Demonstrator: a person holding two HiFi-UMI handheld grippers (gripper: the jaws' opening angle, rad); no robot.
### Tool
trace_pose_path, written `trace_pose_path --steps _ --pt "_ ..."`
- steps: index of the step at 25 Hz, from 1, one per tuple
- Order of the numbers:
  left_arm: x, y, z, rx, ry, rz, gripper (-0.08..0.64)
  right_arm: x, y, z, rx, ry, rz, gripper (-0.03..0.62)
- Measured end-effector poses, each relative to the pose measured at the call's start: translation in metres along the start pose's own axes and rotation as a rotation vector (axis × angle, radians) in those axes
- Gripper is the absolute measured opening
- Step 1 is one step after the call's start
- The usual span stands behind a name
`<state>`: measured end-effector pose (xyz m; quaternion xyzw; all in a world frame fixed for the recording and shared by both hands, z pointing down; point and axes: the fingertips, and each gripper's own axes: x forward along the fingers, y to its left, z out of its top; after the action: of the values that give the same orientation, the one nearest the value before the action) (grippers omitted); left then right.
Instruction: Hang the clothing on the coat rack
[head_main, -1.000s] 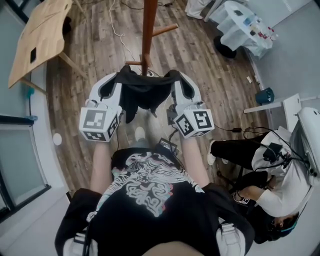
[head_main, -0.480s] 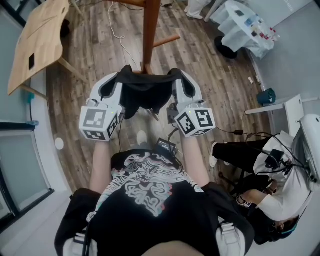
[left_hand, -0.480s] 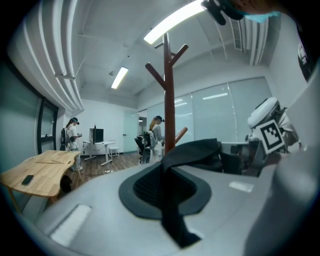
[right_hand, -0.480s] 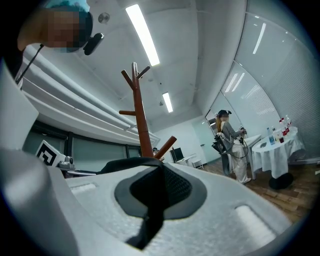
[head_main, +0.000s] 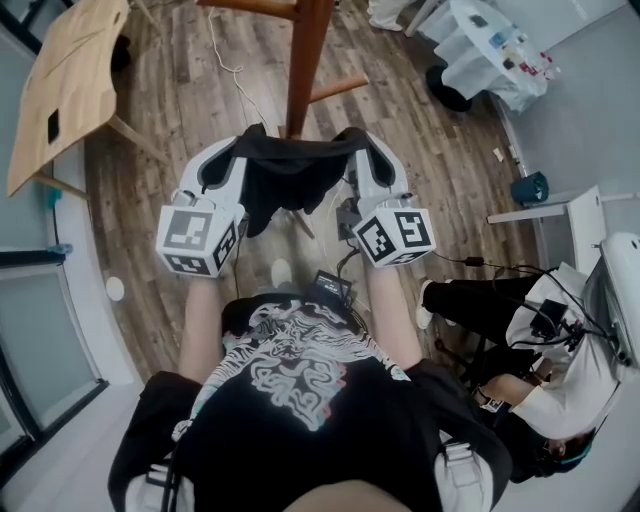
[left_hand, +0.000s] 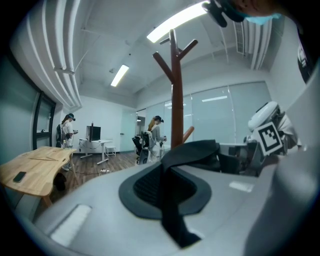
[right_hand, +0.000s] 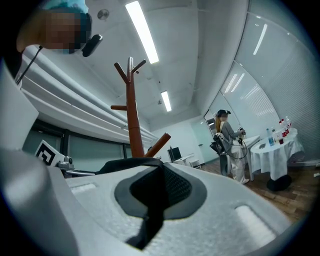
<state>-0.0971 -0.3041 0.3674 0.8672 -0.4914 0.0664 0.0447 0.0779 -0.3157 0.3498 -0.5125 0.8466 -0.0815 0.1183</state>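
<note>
**First speaker:** Where is the clothing?

**Second speaker:** A black garment (head_main: 292, 178) is stretched between two tongs in front of the person's chest, sagging in the middle. It hangs above the wood-plank floor (head_main: 180, 130). The brown pole of the coat rack (head_main: 303, 60) rises directly beyond it in the head view.

**First speaker:** How do the tongs stand?

**Second speaker:** The left tongs (head_main: 243, 150) are closed on one edge of the garment. In the left gripper view, the black cloth runs down between the pressed-together jaws. The right tongs (head_main: 357, 148) are clamped on the opposite edge, and the right gripper view shows the same cloth pinched between its jaws. Both tongs point toward the rack, side by side.

**First speaker:** What does the rack look like?

**Second speaker:** It is a slim wooden post with angled pegs near the top. A lower peg (head_main: 335, 88) slants out to the right.

**First speaker:** And the surroundings?

**Second speaker:** A light wooden counter (head_main: 70, 80) stands at the upper left, and a round counter draped in white (head_main: 490, 50) at the upper right. Another person (head_main: 560, 380) sits at the right edge of the head view.
</note>
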Motion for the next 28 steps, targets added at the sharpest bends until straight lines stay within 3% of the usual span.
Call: trace_pose_path --steps 28 --pt "0.063 0.020 -0.035 -0.051 0.059 -0.097 0.002 0.044 -0.041 -0.043 0.031 0.054 -0.078 0.002"
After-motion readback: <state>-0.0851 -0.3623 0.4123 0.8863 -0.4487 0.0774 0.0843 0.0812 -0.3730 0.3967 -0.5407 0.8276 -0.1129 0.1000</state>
